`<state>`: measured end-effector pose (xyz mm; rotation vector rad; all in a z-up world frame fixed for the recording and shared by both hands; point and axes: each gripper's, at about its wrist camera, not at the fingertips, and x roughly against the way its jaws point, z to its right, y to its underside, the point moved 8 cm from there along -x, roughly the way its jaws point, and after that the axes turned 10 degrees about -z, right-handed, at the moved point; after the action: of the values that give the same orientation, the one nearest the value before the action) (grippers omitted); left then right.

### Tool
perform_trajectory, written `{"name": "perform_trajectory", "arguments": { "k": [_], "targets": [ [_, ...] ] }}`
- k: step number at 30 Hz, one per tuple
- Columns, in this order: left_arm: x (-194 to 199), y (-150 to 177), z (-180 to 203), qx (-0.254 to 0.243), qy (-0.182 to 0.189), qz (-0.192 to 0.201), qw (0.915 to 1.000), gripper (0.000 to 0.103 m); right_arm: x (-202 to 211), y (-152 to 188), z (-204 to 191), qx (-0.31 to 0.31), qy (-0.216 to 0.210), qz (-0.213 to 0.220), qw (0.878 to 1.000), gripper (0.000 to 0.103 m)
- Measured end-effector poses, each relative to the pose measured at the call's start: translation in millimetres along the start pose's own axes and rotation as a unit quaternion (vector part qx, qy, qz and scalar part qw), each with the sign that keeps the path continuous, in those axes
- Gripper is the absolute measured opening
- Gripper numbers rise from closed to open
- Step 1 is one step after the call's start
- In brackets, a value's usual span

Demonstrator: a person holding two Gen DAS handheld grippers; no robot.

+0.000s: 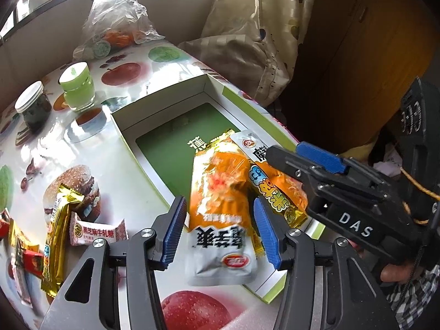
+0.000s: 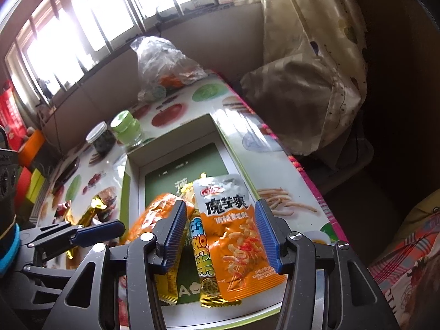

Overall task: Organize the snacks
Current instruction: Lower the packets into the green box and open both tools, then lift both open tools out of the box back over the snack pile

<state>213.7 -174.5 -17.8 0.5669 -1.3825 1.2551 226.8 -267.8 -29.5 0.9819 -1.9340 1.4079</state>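
Both of your grippers hang over the near end of the open green box point(image 1: 154, 148), and neither has hold of anything. Your left gripper point(image 1: 220, 232) stands about half open, its blue pads on either side of an orange-and-silver pouch point(image 1: 217, 206) without pressing it. That pouch lies half in the box, its silver end draped over the near wall onto the fruit-print tablecloth point(image 1: 132, 77). Your right gripper point(image 2: 218, 236) is likewise parted around a second orange-and-silver pouch point(image 2: 233, 236), which rests inside the box with clear gaps at both pads. Both look like packets just let go, so the wide jaws make sense for backing off cleanly.

Inside the box you have two orange pouches and one long yellow stick pack point(image 2: 202, 253) between them; a gold wrapper edge peeks out behind, and I cannot tell what it belongs to.

Left of the box, still unsorted, lie one gold bar point(image 1: 59, 236), one pink-and-white nougat candy point(image 1: 97, 232) and a few small red packets at the picture's edge, too cramped to count. Beyond the box stand two jars and one plastic bag point(image 1: 118, 13).
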Motion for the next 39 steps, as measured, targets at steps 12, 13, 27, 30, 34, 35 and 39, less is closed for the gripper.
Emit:
{"name": "perform_trajectory", "arguments": {
  "k": [12, 13, 27, 30, 34, 35, 39],
  "targets": [
    [23.1, 10.0, 2.4, 0.007, 0.001, 0.022, 0.9997, 0.057, 24.2, -1.2, 2.4, -0.013, 0.013, 0.019, 1.000, 0.055],
    [26.6, 11.9, 1.5, 0.009, -0.001, 0.025, 0.9997, 0.057, 27.0, -0.5, 1.4, -0.013, 0.013, 0.021, 1.000, 0.055],
    [70.3, 43.0, -29.3, 0.055, -0.039, 0.066, 0.9956, 0.057, 47.9, 13.1, -37.0, 0.011, 0.004, 0.034, 0.999, 0.055],
    [79.7, 49.3, -38.4, 0.064, -0.051, 0.076, 0.9937, 0.057, 48.4, 16.3, -47.8, 0.016, -0.003, 0.034, 0.999, 0.055],
    [89.9, 59.5, -50.1, 0.074, -0.069, 0.087, 0.9910, 0.057, 46.6, 21.5, -64.3, 0.027, -0.010, 0.031, 0.999, 0.055],
    [90.9, 62.1, -53.9, 0.079, -0.066, 0.088, 0.9908, 0.057, 45.8, 22.9, -68.7, 0.030, -0.013, 0.029, 0.999, 0.055],
    [96.4, 76.6, -72.4, 0.106, -0.070, 0.095, 0.9874, 0.057, 39.8, 28.4, -86.4, 0.041, -0.025, 0.022, 0.999, 0.055]
  ]
}}
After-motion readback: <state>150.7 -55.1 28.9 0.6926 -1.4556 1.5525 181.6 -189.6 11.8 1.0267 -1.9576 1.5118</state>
